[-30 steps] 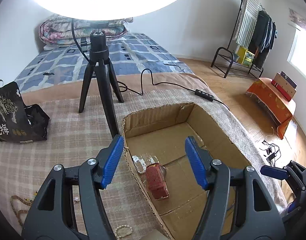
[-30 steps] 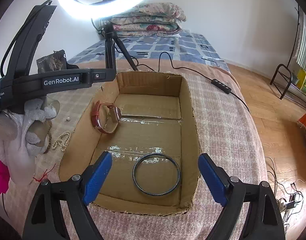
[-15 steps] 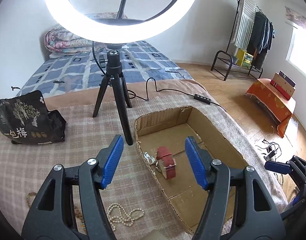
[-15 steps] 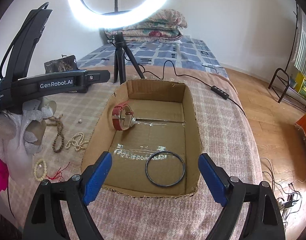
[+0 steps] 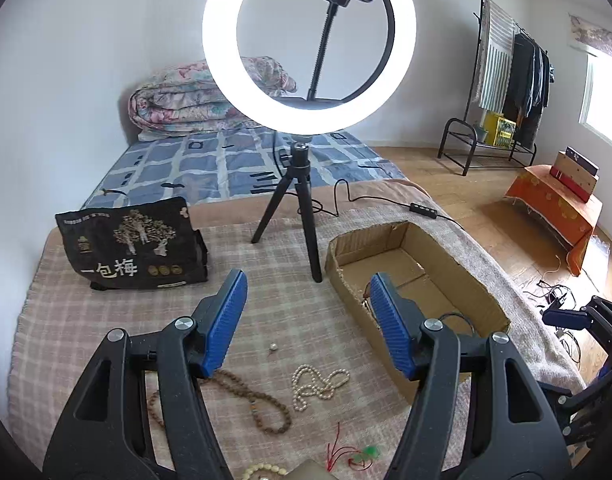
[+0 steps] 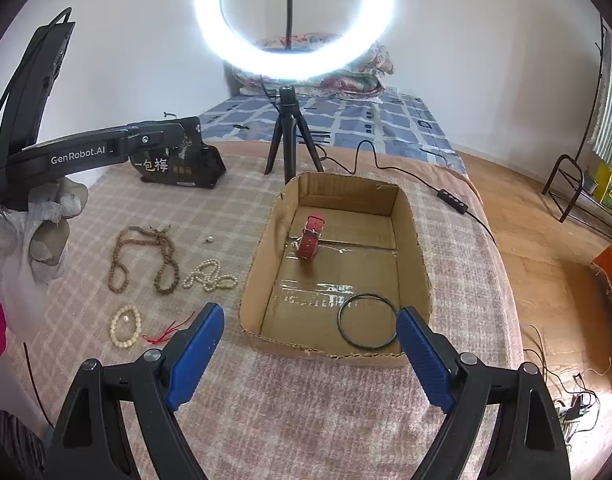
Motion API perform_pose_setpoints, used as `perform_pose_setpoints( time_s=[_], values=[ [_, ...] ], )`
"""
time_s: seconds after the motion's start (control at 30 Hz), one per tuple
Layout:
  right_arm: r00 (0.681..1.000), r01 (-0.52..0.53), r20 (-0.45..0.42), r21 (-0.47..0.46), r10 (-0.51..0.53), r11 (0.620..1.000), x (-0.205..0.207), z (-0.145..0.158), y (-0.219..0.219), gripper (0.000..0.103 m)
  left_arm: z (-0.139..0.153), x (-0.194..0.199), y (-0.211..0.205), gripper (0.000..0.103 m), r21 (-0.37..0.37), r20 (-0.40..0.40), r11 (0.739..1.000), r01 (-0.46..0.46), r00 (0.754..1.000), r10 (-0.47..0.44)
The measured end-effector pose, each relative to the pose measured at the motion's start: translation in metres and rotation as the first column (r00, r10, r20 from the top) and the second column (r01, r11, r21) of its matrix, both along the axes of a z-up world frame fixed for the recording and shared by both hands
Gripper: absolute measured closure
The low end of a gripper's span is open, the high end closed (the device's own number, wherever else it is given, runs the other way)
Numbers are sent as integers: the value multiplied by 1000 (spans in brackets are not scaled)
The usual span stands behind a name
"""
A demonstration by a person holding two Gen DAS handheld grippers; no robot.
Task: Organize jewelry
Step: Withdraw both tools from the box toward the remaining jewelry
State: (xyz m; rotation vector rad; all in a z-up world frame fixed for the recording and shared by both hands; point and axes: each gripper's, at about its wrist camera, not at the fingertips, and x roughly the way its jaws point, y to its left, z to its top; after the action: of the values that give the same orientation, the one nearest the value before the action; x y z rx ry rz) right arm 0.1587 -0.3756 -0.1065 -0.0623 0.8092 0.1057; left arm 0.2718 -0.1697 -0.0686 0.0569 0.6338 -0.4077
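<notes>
A: Both sets of jaws stand apart, nothing between them. Left gripper hangs over the plaid cloth; the white pearl strand lies just near of it, slightly right, long axis running left to right.

B: Right gripper sits nearer the open brown cardboard box, which holds the red-strapped watch and the thin black ring bangle.

A: Judgement: left takes the pearls. Legible text: "GenRobot.AI" on the left gripper's body; "一包梅" on the black bag.
</notes>
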Motion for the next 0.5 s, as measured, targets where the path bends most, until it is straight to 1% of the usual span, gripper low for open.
perform_pose_setpoints(
  time_s=[0.13, 0.27, 0.4, 0.5],
  values=[
    [1000, -25, -2, 5, 25, 1000, -7, 1, 14, 14, 3, -14, 33, 37, 0, 5, 1000, -27, 1000, 27],
    [999, -48, -13, 13, 48, 999, -12, -4, 28, 14, 0, -29, 65, 37, 8, 3, 999, -50, 999, 50],
    [997, -71, -27, 20, 71, 997, -15, -11, 40, 14, -11, -45, 91, 37, 35, -7, 997, -66, 998, 66],
    [996, -84, -39, 22, 85, 996, -17, -17, 48, 14, -26, -59, 107, 37, 61, -25, 996, -67, 997, 69]
  ],
)
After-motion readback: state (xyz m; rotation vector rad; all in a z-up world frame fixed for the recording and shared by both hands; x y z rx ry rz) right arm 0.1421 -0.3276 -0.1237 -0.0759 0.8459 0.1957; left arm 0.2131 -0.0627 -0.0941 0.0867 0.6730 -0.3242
